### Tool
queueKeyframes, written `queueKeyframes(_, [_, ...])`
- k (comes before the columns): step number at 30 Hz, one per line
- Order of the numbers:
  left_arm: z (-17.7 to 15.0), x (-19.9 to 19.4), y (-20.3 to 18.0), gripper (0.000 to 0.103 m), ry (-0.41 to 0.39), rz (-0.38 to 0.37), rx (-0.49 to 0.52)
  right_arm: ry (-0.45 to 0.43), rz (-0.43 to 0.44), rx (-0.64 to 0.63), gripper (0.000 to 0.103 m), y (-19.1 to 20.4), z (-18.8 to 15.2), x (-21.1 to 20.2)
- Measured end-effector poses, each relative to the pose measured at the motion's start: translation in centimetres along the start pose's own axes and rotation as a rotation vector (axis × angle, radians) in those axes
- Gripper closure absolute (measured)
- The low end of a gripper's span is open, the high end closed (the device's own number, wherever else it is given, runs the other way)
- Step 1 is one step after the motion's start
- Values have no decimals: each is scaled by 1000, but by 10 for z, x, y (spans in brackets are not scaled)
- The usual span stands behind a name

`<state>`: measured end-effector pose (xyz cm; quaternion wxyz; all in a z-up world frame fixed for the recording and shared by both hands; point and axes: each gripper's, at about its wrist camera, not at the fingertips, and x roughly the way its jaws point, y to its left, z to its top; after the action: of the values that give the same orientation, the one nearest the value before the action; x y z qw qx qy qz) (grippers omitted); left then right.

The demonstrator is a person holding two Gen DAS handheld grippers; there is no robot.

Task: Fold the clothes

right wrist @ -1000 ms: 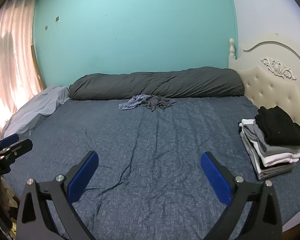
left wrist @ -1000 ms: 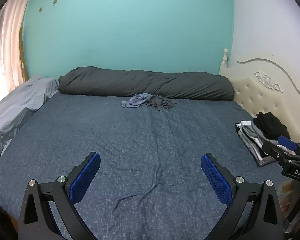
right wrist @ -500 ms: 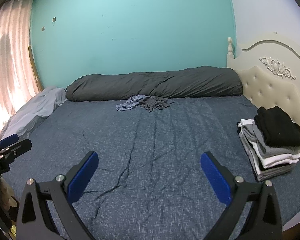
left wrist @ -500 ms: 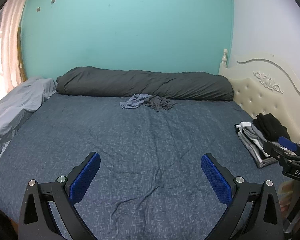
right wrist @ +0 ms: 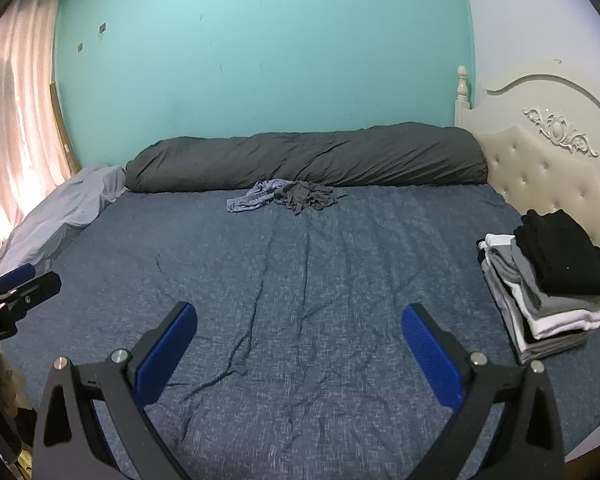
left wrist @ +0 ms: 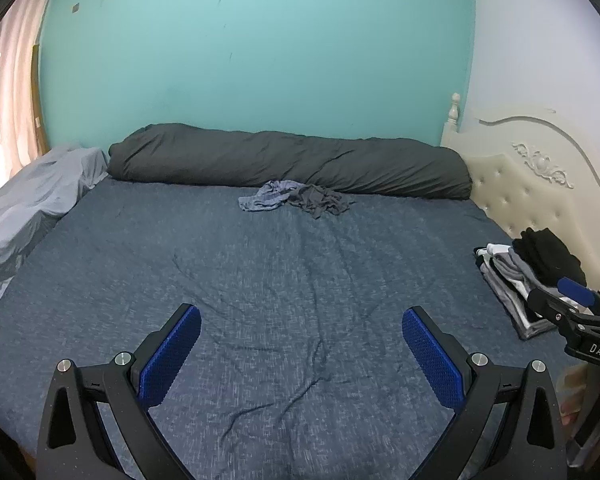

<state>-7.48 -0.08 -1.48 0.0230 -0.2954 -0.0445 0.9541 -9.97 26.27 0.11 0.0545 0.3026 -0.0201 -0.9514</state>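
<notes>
Two crumpled garments lie at the far side of the bed, touching each other: a light blue garment (left wrist: 269, 197) on the left and a dark grey garment (left wrist: 319, 200) on the right, both resting on the blue bedsheet (left wrist: 284, 280) just in front of the long dark grey rolled duvet (left wrist: 292, 160) that runs along the teal wall (left wrist: 260, 60). In the right wrist view the same pair shows as the blue piece (right wrist: 251, 197) beside the grey one (right wrist: 306, 196), well apart from both grippers. Near the right edge of the bed, close to the cream tufted headboard (right wrist: 540, 168), stands a stack of folded clothes (right wrist: 540, 300) in grey and white layers, with a folded black garment (right wrist: 560, 256) on top. The left gripper (left wrist: 301, 354) hovers over the near part of the wrinkled sheet with its blue-padded fingers (left wrist: 172, 356) spread wide and nothing between them. The right gripper (right wrist: 299, 354) is likewise released, its jaws wide apart and empty above the sheet; its tip also shows at the right edge of the left wrist view, in front of the stack. A pale grey-blue crumpled sheet (right wrist: 64, 212) is bunched at the left side of the bed, next to a sunlit pink curtain (right wrist: 16, 120)
</notes>
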Motion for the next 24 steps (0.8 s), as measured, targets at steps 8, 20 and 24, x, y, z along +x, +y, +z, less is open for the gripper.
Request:
queueKeyframes(8, [3,37,12,0,24,0,-5,45,-9,8,0,1,3,40])
queueKeyframes(20, [16,124,26,0,67,12,-8,95,14,37,0,-7,27,144])
queueKeyframes(24, [22,164,31,0,83,21,-11,109,19,35,0,-12,42,195])
